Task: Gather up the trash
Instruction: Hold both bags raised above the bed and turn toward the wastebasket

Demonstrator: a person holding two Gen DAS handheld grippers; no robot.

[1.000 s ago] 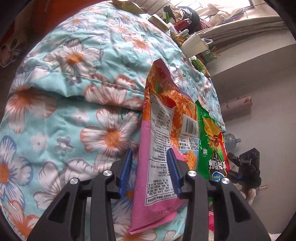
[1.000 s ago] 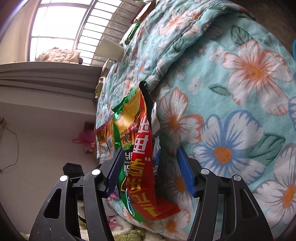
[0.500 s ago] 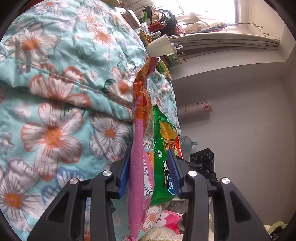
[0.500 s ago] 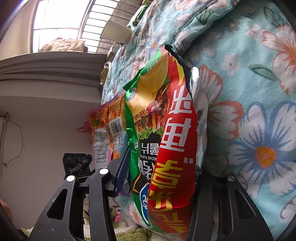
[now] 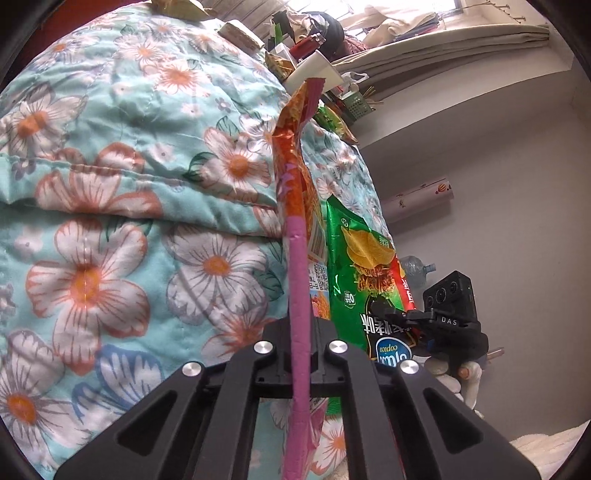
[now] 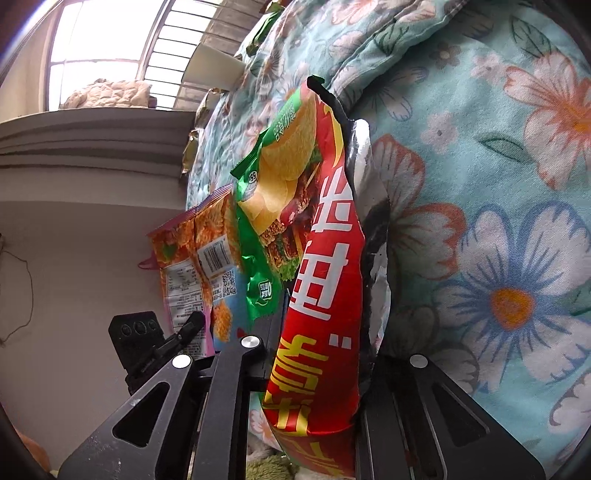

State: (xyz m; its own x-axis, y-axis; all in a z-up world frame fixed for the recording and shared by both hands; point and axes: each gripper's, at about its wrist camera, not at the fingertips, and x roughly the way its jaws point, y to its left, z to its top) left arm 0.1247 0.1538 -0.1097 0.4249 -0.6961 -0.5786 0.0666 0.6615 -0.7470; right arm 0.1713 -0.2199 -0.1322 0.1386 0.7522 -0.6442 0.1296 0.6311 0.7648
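My left gripper (image 5: 300,354) is shut on an orange and pink snack wrapper (image 5: 297,236), seen edge-on and standing up from the jaws over the floral quilt (image 5: 122,192). My right gripper (image 6: 317,354) is shut on a red and green chip bag (image 6: 325,236) with a silver lining. The chip bag also shows in the left wrist view (image 5: 365,280), just right of the orange wrapper. The orange wrapper also shows in the right wrist view (image 6: 195,266), left of the chip bag. The right gripper's body (image 5: 447,325) shows at lower right in the left wrist view.
More wrappers (image 5: 173,5) lie at the quilt's far edge, near a white box (image 5: 314,70) and cluttered items by the window. A grey wall (image 5: 498,184) is at the right. A water jug (image 5: 417,267) stands on the floor.
Both grippers have closed on their wrappers. The left gripper's blue pads are now hidden behind the orange wrapper. The chip bag is pinched and lifted a little off the quilt.
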